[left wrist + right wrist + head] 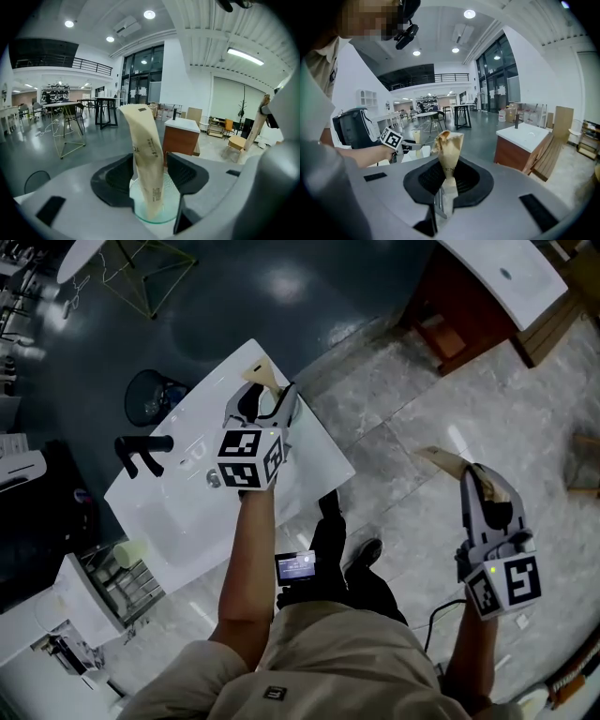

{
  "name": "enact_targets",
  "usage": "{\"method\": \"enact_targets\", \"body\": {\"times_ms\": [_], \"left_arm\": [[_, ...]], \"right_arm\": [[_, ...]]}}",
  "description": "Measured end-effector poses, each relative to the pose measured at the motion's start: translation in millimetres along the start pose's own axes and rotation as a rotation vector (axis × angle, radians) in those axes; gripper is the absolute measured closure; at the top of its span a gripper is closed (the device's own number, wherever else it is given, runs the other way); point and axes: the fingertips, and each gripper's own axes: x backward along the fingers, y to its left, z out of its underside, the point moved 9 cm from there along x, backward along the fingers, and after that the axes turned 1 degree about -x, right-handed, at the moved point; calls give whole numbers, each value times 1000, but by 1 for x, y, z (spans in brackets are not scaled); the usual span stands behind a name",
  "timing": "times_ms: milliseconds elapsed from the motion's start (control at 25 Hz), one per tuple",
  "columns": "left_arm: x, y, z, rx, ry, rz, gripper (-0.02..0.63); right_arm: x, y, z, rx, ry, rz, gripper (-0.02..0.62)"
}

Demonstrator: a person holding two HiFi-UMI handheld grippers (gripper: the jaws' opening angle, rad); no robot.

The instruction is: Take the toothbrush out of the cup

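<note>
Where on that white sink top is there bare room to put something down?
The sink top looks bare along its right edge beside the left gripper, and toward the person, past the faucet. The far corner is crowded: the cup with its wrapped toothbrush stands there.

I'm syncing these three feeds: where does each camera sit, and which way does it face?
Head view: on the person's head, facing steeply down at the white sink counter; the left forearm, left hand-held gripper and right hand-held gripper show.
Left gripper view: on the left hand-held gripper, facing along its open jaws, which flank a glass cup holding a paper sleeve.
Right gripper view: on the right hand-held gripper, facing along jaws shut on a paper packet; the left forearm shows.
Shared: all three show the wooden cabinet.
</note>
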Motion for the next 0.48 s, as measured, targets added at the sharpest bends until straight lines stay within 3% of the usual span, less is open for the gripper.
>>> {"method": "enact_targets", "body": {"times_ms": [320,480], "left_arm": [[-6,1,5,-11,4,5,401],[-3,3,5,-1,-14,-10,465]], "right_arm": [[-15,-3,10,-17,17,-11,565],[-15,-5,11,-16,17,-13,565]]}}
